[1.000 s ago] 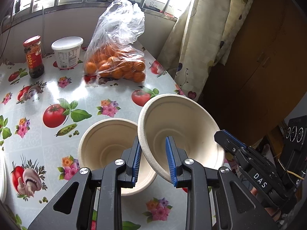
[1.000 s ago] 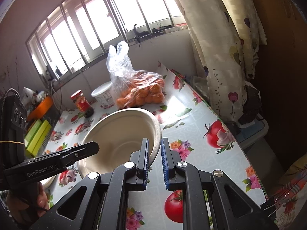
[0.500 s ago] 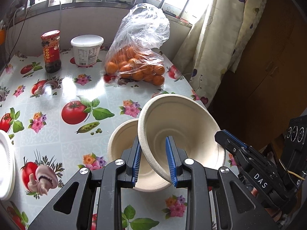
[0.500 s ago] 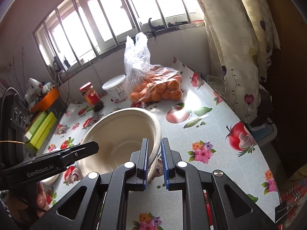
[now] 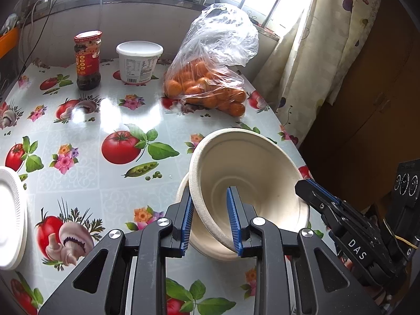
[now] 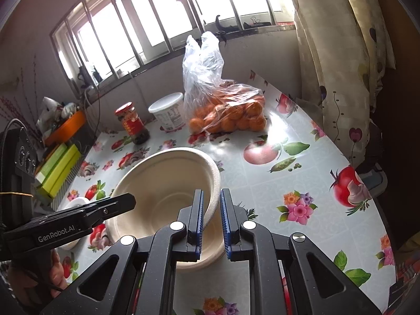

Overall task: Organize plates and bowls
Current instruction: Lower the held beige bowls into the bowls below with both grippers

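A cream paper bowl [image 5: 252,173] is held tilted above the table by both grippers. My left gripper [image 5: 211,220] is shut on its near left rim. My right gripper [image 6: 212,220] is shut on its opposite rim [image 6: 216,183]. The bowl also shows in the right wrist view [image 6: 162,191]. A second cream bowl [image 5: 183,186] sits on the table under it, mostly hidden; only a sliver of its rim shows. A white plate [image 5: 10,220] lies at the table's left edge, seen small in the right wrist view [image 6: 76,202].
At the back of the flowered tablecloth [image 5: 86,136] stand a red-lidded jar [image 5: 87,60], a white tub [image 5: 139,61] and a bag of oranges [image 5: 210,89]. The table's right edge [image 5: 288,136] drops off beside a curtain [image 5: 315,52]. Green boxes [image 6: 57,168] lie far left.
Both grippers have carried the bowl over the second bowl on the table, which now lies almost hidden beneath it. Both grips have stayed shut on the rim.
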Demonstrator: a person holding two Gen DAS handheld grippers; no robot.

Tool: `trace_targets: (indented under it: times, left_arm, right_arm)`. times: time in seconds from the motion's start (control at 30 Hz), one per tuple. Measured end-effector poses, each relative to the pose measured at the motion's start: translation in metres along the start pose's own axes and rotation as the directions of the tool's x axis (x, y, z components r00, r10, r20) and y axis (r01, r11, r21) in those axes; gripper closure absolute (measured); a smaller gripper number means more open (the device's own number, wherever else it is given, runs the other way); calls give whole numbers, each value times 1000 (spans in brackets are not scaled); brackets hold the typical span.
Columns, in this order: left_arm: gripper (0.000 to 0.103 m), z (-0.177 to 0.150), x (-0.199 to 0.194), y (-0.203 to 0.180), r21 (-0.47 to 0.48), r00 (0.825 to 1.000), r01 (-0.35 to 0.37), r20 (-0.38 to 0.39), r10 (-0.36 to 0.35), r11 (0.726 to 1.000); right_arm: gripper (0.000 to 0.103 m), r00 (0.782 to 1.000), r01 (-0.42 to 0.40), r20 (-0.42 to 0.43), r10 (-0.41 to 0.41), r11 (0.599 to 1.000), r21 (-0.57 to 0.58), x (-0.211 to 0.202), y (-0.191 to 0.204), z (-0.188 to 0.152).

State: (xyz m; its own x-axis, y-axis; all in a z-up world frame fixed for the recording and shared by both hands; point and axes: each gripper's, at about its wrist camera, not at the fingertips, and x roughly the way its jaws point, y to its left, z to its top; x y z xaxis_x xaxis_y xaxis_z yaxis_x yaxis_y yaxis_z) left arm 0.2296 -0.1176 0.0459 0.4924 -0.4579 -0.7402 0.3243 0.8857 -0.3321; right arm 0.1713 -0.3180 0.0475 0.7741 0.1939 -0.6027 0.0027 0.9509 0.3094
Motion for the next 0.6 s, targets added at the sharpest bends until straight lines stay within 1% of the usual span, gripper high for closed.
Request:
trace_targets:
  times: [0.6]
  left_arm:
    - [76, -10, 22, 9, -12, 999, -13, -48, 12, 1000]
  right_arm:
    - [90, 999, 0, -41, 0, 1000, 13, 18, -9, -8]
